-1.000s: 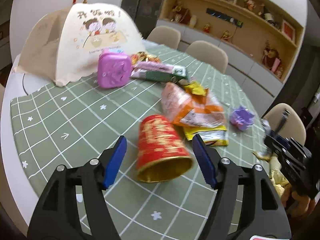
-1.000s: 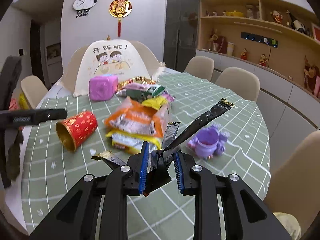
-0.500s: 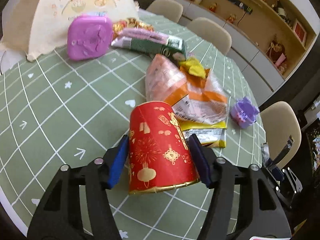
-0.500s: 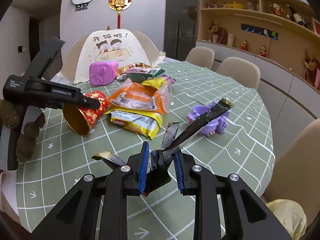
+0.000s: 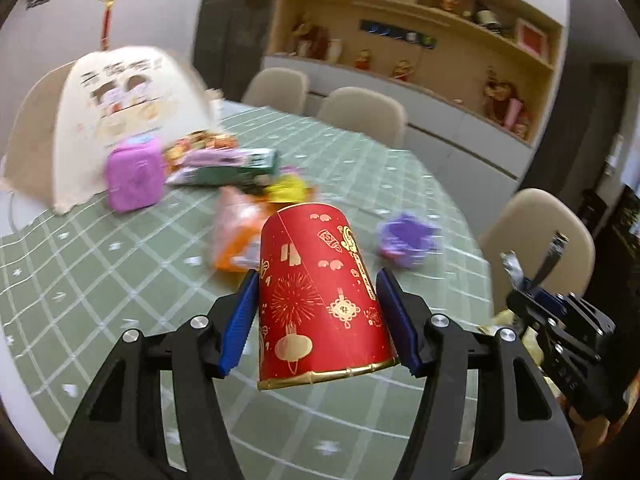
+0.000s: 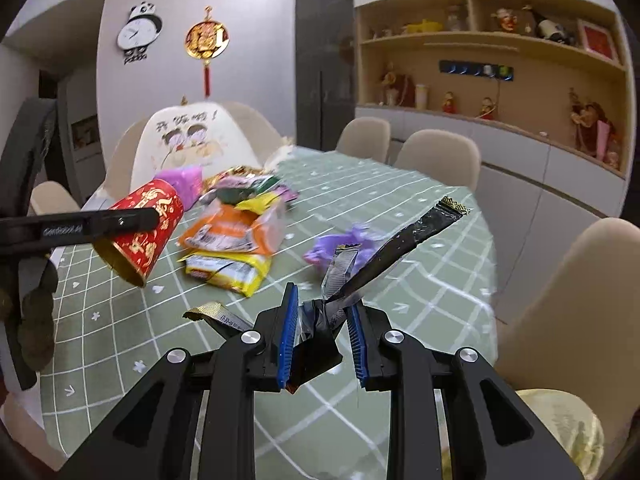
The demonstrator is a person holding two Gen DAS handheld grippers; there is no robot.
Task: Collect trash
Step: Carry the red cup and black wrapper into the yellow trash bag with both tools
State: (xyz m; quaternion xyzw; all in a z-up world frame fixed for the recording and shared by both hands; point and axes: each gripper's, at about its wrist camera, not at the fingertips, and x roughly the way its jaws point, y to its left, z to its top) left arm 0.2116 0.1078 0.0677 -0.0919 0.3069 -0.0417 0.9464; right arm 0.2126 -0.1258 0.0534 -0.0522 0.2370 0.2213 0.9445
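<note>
1. Left gripper [image 5: 318,320]: the blue pads are clamped on a red paper cup [image 5: 320,296] printed with gold lanterns. The cup is clear of the green checked tablecloth [image 5: 100,280]; the right wrist view shows it in the air above the table's left side.
2. Cup axis: the long axis runs along the fingers. The closed base points away from the camera; the gold-rimmed mouth faces back toward the gripper body and slightly down. The pads bear on opposite sides of the wall near the wide end.
3. Right gripper [image 6: 322,340]: the jaws are clenched on a bundle of crumpled wrappers [image 6: 320,320]. One long black wrapper strip [image 6: 404,248] sticks out forward and up to the right, and a gold-edged strip [image 6: 208,310] hangs out to the left.
4. Governing relation: both tools are loaded, so the coming move is judged to be a carry to a bin, not a further pick. No bin is visible in either view.
5. Remaining trash: an orange snack bag [image 6: 236,232] lies on a yellow packet [image 6: 228,272] at mid-table, ahead of both grippers. A purple crumpled wrapper [image 6: 344,244] lies just beyond the right gripper's fingers and is nearer to that hand.
6. Risk, judged: the thin cup wall may buckle under pad pressure; the loose strips may slip free during transport.
</note>
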